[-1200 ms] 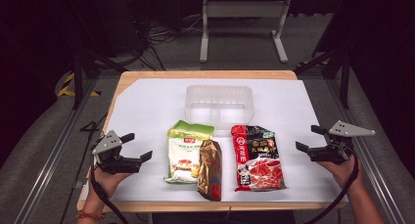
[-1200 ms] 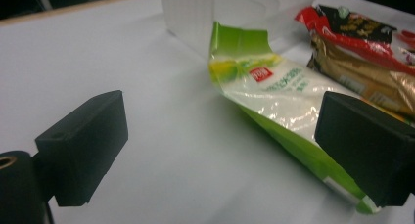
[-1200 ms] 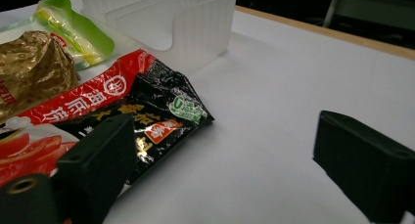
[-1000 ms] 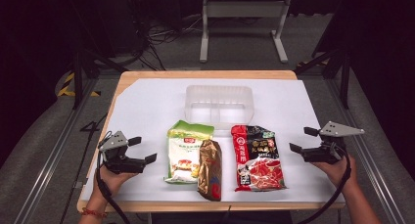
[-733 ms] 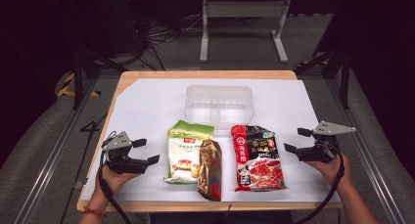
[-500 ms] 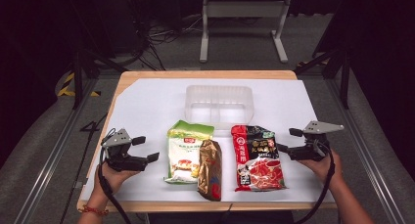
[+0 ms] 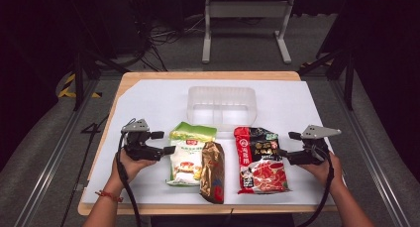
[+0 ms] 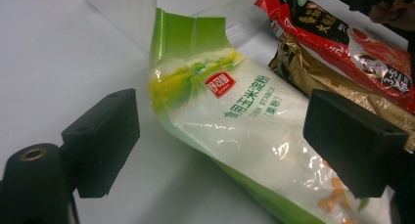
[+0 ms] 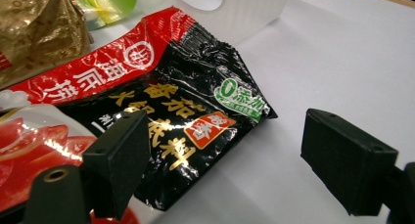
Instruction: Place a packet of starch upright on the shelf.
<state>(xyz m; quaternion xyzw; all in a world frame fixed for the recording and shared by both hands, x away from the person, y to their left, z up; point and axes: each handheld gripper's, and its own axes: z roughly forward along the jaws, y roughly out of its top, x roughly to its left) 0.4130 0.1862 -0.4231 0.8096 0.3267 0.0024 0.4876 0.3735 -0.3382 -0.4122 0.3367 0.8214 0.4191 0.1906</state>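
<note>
over the last second both hands have closed in from the bench edges. the left tool [image 7: 159, 142] now sits just at 9 o'clock of the green-and-white starch bag [image 7: 188, 152], jaws wide apart and holding nothing, straddling the bag's near edge in the left gripper view. the right tool [image 7: 286, 148] has come further, its spread, empty jaws at the 3 o'clock edge of the red-and-black sauce packet [image 7: 260, 160]. a gold pouch [image 7: 212, 170] lies between the bags; the clear tray [image 7: 222, 105] waits at 12 o'clock. both grasps look imminent, neither begun.
</note>
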